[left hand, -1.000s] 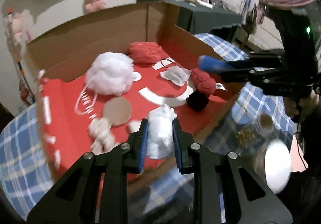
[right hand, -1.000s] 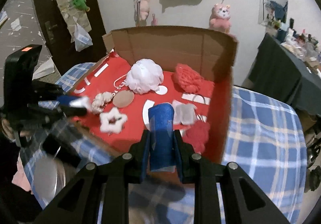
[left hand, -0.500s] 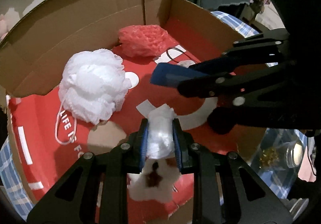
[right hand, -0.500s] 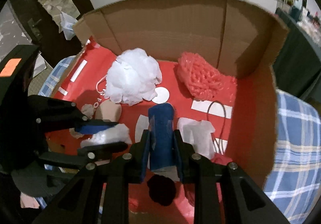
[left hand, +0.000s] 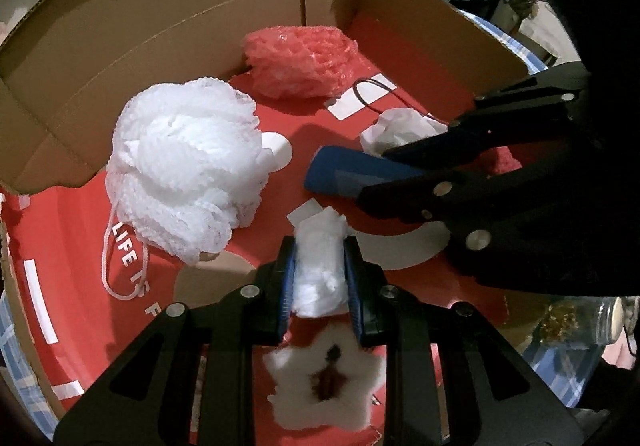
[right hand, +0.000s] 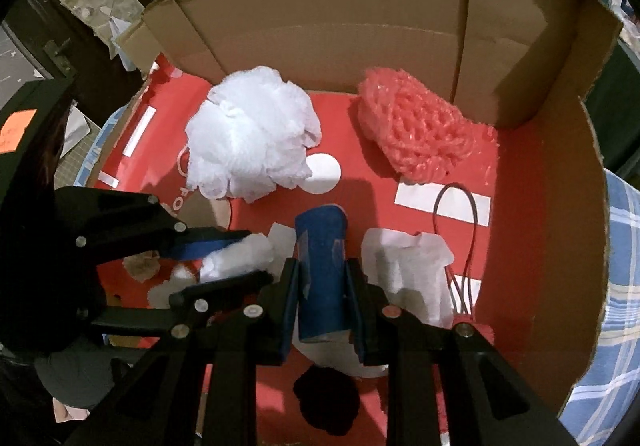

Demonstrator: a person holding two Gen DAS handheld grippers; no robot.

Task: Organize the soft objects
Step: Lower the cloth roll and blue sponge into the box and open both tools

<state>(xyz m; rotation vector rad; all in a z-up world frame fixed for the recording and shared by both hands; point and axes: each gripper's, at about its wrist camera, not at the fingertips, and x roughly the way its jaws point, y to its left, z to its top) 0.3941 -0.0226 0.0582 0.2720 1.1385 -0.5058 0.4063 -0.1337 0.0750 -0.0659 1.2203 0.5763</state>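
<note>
Comparing with a second ago, both grippers are found carried from above the near rim to well inside the cardboard box [right hand: 400,26]; the box floor now fills each view. This is judged as the delivery stage: two soft items are over the red floor and are not yet let go.

Left gripper [left hand: 320,278]: jaws closed partway and clamped on a white fluffy wad [left hand: 320,266], which is squeezed between the blue pads and held above a white star-shaped plush [left hand: 322,386] lying on the floor.

Right gripper [right hand: 322,294]: jaws likewise clenched, on a blue roll [right hand: 322,266] held upright along the fingers, its top end standing clear.

Already resting in the box: a white mesh pouf [left hand: 184,170] at the left, a pink net bundle [left hand: 300,60] by the back wall, a white cloth piece [right hand: 408,266] and a dark pom-pom [right hand: 326,402]. Whether either held item touches the floor cannot be told.
</note>
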